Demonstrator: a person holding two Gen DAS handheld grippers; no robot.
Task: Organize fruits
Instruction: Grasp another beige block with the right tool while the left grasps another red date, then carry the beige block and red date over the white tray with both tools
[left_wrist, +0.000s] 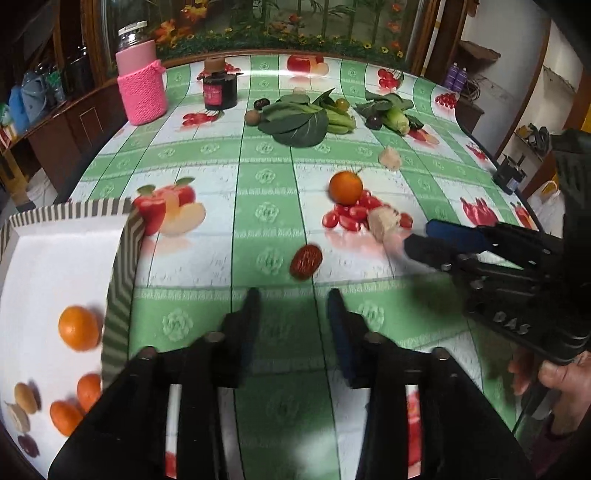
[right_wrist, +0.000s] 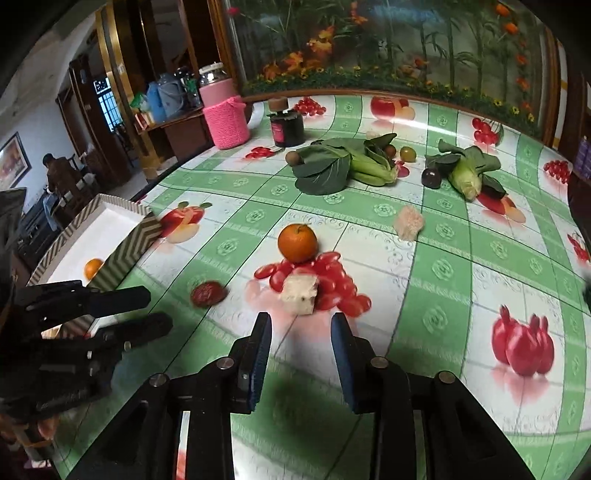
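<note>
Left hand-held gripper (left_wrist: 293, 295): released, jaws parted with nothing between them, hovering over the green-and-white fruit-printed plastic cloth on the table (left_wrist: 266, 173).
Right hand-held gripper (right_wrist: 301, 319): released too, nothing in its jaws, pointing at the pale cut chunk of white food (right_wrist: 300, 293) just ahead of its tips.
Box: the white cardboard box with a grey zigzag rim (left_wrist: 122, 273) sits at the left hand-held gripper's left; it holds at least 3 small oranges (left_wrist: 78, 328) and 3 smaller brown and dark fruits in the corner.
Nearest loose fruit: a wrinkled dark-red date (left_wrist: 306, 261) lies just ahead of the left hand-held gripper, between box and chunk.
Middle: a round orange with a stem (right_wrist: 297, 243) rests on the printed cherry tomatoes, near the chunk; a second pale chunk (right_wrist: 408, 222) lies further right.
Far: 2 leafy green bok choy heads (right_wrist: 347, 166) with a brown kiwi (right_wrist: 292, 157), a dark plum (right_wrist: 431, 177) and a green round fruit (right_wrist: 407, 153) beside them.
Farthest: a pink jar in a knitted pink sleeve (left_wrist: 142, 88) and a dark squat jar (left_wrist: 220, 90).
Step in hand: probably reaching for the next loose fruit.
Next move: likely lower the left jaws around the date, close gently, carry it over the rim; the small date may slip.
</note>
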